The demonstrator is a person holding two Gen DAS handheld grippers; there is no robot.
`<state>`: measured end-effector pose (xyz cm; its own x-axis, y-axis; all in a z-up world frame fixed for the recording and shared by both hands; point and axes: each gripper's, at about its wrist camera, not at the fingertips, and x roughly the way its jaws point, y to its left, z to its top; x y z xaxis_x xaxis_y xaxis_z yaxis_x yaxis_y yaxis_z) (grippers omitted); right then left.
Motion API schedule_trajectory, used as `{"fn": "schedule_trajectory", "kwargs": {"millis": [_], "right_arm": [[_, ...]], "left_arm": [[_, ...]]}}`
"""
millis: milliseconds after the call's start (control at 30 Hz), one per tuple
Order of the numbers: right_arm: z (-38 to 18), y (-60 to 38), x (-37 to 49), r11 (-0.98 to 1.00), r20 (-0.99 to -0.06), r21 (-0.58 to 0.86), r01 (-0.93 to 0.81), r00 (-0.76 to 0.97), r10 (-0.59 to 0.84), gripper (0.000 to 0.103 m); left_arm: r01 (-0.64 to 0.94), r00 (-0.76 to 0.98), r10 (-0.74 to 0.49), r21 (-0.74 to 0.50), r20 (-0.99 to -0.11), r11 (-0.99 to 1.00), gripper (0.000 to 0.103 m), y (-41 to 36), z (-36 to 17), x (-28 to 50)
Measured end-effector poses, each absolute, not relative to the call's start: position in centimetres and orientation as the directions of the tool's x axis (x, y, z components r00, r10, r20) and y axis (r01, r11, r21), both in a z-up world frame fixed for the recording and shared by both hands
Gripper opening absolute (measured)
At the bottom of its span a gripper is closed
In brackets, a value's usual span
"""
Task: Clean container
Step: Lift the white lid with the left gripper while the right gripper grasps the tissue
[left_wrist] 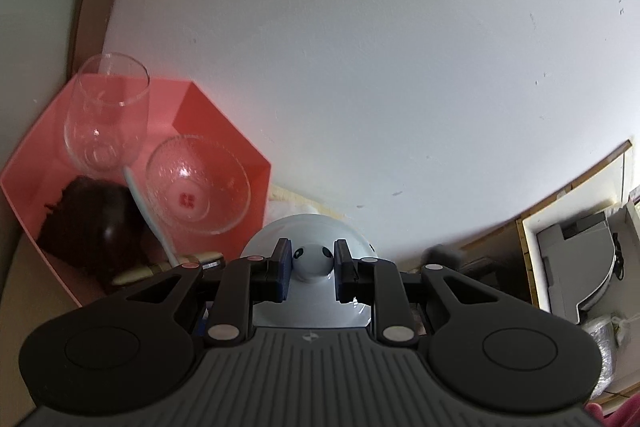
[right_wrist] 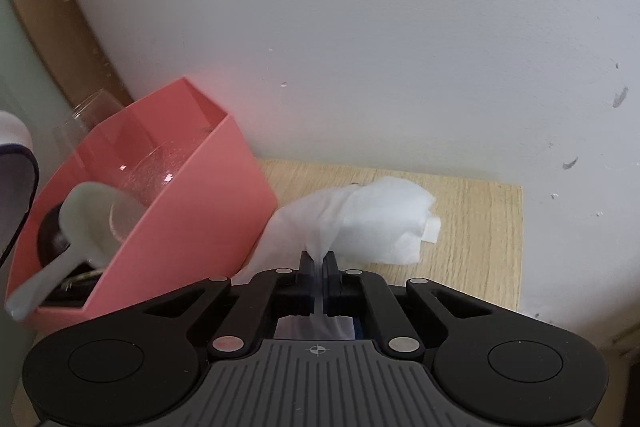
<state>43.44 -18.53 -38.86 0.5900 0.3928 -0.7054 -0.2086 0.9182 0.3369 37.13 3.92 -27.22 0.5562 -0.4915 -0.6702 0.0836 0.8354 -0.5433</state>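
Note:
My left gripper (left_wrist: 311, 267) is shut on the round knob of a white ceramic lid or container (left_wrist: 312, 291), which fills the space under its fingers. My right gripper (right_wrist: 319, 269) is shut on a white cloth wipe (right_wrist: 360, 223) that hangs forward over the wooden table (right_wrist: 472, 227). A pink octagonal bin (left_wrist: 224, 115), also in the right wrist view (right_wrist: 192, 203), stands to the left by the wall. It holds a stemless glass (left_wrist: 106, 111), a clear glass bowl (left_wrist: 198, 185), a pale spoon (right_wrist: 80, 227) and a dark round object (left_wrist: 92, 227).
A white wall (left_wrist: 360, 47) rises close behind everything. The table's right edge (right_wrist: 520, 247) is near the wipe. A grey appliance (left_wrist: 576, 267) sits lower down at the far right of the left wrist view.

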Motion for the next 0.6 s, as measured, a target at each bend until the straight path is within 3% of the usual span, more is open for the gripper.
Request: {"fn": "schedule_trajectory", "kwargs": {"millis": [167,367,533,567,600], "right_arm": [[-34.1,-22.5,40.7,0.849,-0.598,0.468,-0.244,0.62,0.508,0.005],[-26.8,-24.4,37.0,0.762,-0.531,0.482,-0.433,0.548,0.647,0.005],[-25.4,-23.7,36.4,0.68,-0.484,0.561,-0.472,0.479,0.732,0.005],[-25.9,-23.4,36.7,0.679,-0.489,0.566,-0.467,0.473,0.733,0.005],[-26.3,-23.1,37.0,0.681,-0.494,0.567,-0.464,0.47,0.732,0.006]], "left_arm": [[0.112,0.555,-0.46,-0.485,-0.693,0.867,0.025,2.5,-28.1,36.6],[0.155,0.558,-0.44,-0.432,-0.704,0.888,0.025,0.9,-28.8,36.4],[0.241,0.547,-0.513,-0.462,-0.662,0.854,0.024,-0.1,-28.0,36.1],[0.269,0.542,-0.526,-0.457,-0.656,0.848,0.017,-0.4,-27.6,36.1],[0.291,0.536,-0.542,-0.461,-0.647,0.838,0.001,-0.7,-27.2,36.0]]}}
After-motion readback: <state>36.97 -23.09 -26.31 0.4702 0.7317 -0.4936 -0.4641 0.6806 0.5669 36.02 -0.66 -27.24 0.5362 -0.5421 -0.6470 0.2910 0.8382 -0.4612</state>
